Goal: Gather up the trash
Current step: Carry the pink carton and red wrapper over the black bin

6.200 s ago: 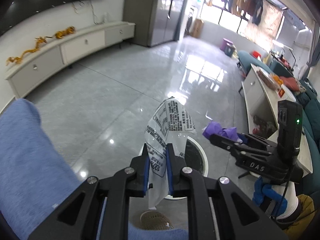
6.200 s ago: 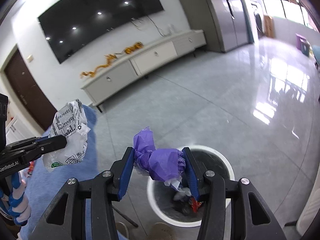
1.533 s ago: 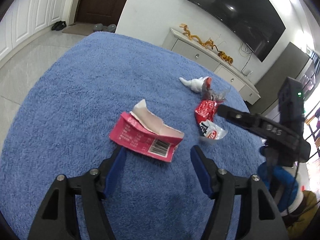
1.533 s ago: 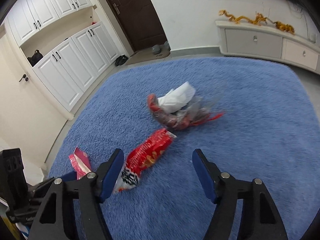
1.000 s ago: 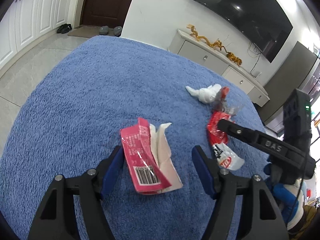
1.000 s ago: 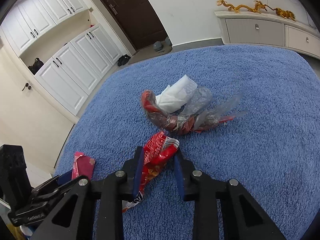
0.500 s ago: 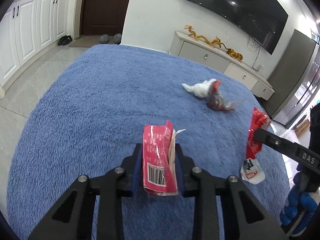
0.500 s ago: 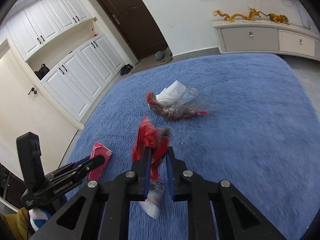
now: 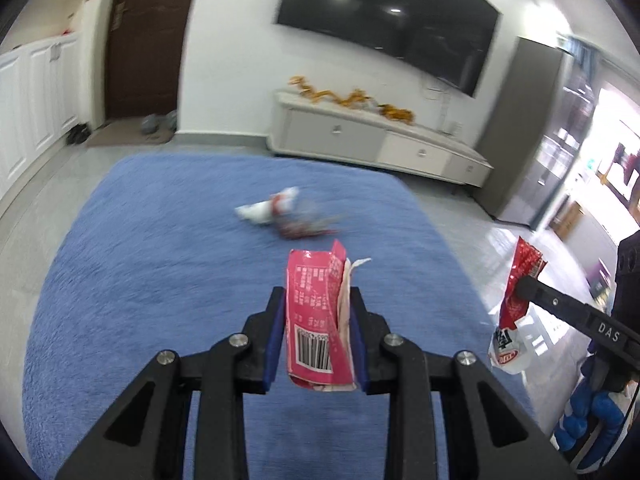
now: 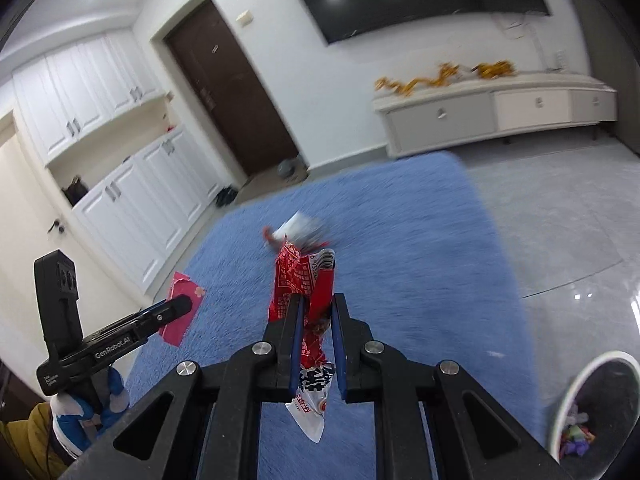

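My left gripper (image 9: 317, 300) is shut on a torn pink packet (image 9: 316, 320) with a barcode, held upright above the blue rug (image 9: 160, 260). The same packet (image 10: 182, 308) shows in the right wrist view, pinched by the left gripper (image 10: 176, 306). My right gripper (image 10: 316, 304) is shut on a crumpled red and white snack wrapper (image 10: 304, 292), lifted off the rug (image 10: 420, 280); it (image 9: 520, 280) hangs at the right of the left wrist view. A white tissue with a red and clear wrapper (image 9: 284, 214) lies further out on the rug. The white-rimmed trash bin (image 10: 592, 408) stands at the lower right.
A low white TV cabinet (image 9: 380, 140) runs along the far wall under a dark screen. White cupboards (image 10: 120, 200) and a brown door (image 10: 232, 100) lie to the left. Glossy grey tile floor (image 10: 560, 220) borders the rug on the right.
Both grippers have risen with their pieces of trash and swung to the right, away from the rug. The bin has come into the right wrist view.
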`<state>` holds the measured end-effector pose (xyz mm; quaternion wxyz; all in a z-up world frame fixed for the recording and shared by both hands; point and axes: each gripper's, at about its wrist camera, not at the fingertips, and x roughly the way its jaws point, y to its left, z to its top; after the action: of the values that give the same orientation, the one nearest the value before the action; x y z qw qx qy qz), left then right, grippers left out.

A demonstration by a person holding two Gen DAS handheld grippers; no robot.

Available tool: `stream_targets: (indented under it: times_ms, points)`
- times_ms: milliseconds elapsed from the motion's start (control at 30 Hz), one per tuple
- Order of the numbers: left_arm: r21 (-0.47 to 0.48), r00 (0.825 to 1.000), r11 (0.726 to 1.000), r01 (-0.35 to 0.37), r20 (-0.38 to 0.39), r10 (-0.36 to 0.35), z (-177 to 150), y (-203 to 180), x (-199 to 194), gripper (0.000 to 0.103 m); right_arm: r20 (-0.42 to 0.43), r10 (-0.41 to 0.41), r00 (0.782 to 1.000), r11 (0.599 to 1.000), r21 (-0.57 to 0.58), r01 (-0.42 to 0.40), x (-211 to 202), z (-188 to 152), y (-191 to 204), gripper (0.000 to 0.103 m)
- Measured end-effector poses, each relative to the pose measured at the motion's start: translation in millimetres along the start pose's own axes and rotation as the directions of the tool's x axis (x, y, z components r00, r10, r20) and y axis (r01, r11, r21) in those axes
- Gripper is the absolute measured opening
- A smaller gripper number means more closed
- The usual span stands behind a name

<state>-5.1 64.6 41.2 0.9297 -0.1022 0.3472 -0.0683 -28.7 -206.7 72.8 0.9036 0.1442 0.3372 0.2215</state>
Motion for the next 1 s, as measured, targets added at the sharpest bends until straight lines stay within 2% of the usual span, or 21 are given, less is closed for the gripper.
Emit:
stream_targets:
  times_ms: [100, 200, 367, 500, 600, 733, 833, 1000]
  points:
    - [0.057, 0.998, 0.997, 0.055, 0.0, -0.055, 5, -38, -2, 0.028, 0.067, -0.052, 0.996, 0.998, 0.044, 0.049, -39, -1, -22, 0.013]
    - [0.122, 0.993, 0.986, 0.114, -0.011, -0.114, 8, -81, 0, 0.028, 0.128, -0.127, 0.984, 0.99, 0.082, 0.117, -77, -5, -45, 0.013]
    - [0.204, 0.977, 0.955, 0.214, -0.06, -0.206, 9, -153, 12, 0.028, 0.185, -0.257, 0.948, 0.961, 0.152, 0.231, -132, -20, -86, 0.013]
    - [0.282, 0.957, 0.915, 0.289, -0.116, -0.267, 4, -221, 30, 0.028, 0.194, -0.361, 0.912, 0.922, 0.219, 0.318, -162, -35, -125, 0.013]
    - [0.326, 0.94, 0.883, 0.338, -0.171, -0.296, -4, -270, 50, 0.028, 0.172, -0.44, 0.881, 0.881, 0.271, 0.387, -175, -47, -157, 0.013]
    - [0.359, 0.914, 0.846, 0.394, -0.256, -0.316, -23, -328, 84, 0.028, 0.118, -0.497, 0.86, 0.831, 0.351, 0.432, -180, -66, -210, 0.013]
    - [0.385, 0.894, 0.817, 0.428, -0.314, -0.32, -42, -366, 111, 0.028, 0.078, -0.514, 0.854, 0.8, 0.404, 0.444, -177, -79, -242, 0.013]
    - [0.399, 0.864, 0.789, 0.467, -0.397, -0.31, -69, -407, 157, 0.031, -0.005, -0.522, 0.853, 0.758, 0.456, 0.467, -159, -100, -285, 0.013]
